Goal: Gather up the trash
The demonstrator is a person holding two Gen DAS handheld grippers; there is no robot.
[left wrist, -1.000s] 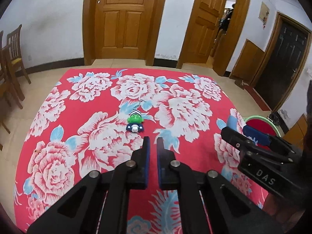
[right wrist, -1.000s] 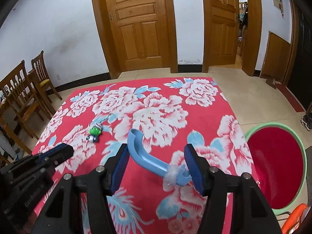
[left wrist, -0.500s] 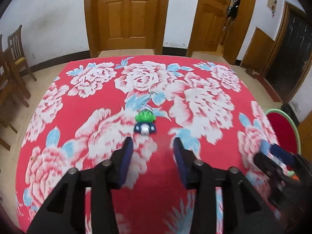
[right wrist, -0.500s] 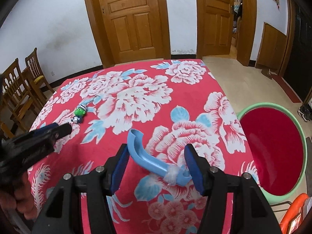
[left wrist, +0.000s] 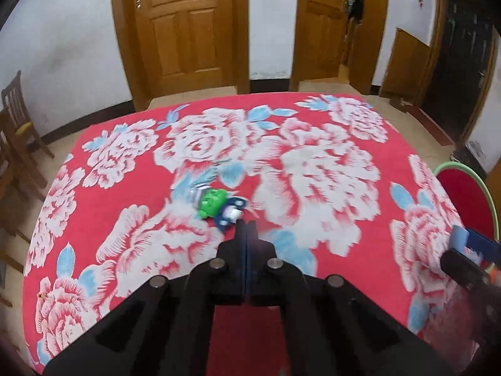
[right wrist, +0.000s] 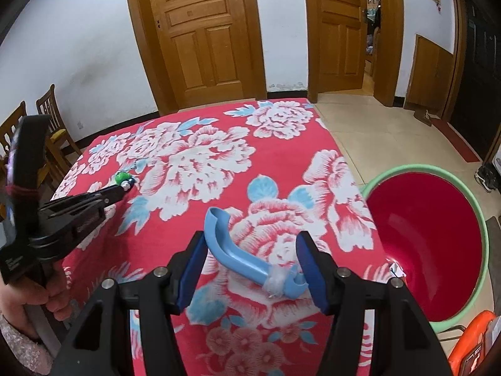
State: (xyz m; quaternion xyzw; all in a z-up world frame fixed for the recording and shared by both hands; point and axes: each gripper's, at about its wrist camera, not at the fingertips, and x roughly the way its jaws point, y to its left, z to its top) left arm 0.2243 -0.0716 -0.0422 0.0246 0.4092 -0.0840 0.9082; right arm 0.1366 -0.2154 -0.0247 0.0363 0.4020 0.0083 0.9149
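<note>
Worktop (left wrist: 103,206) under a red floral cloth fills the left wrist view; the left gripper (left wrist: 246,228) has just snapped its jaws together on nothing, tips just beside the green and blue toy (left wrist: 219,205); in the right wrist view the right gripper (right wrist: 250,252) clamps a curved blue plastic piece (right wrist: 233,250) crosswise between its pads; the red basin (right wrist: 429,247) sits beside the worktop.

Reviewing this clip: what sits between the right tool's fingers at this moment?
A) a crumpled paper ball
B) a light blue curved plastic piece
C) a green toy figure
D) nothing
B: the light blue curved plastic piece spans the gap of the right tool, taped end against one finger.
</note>
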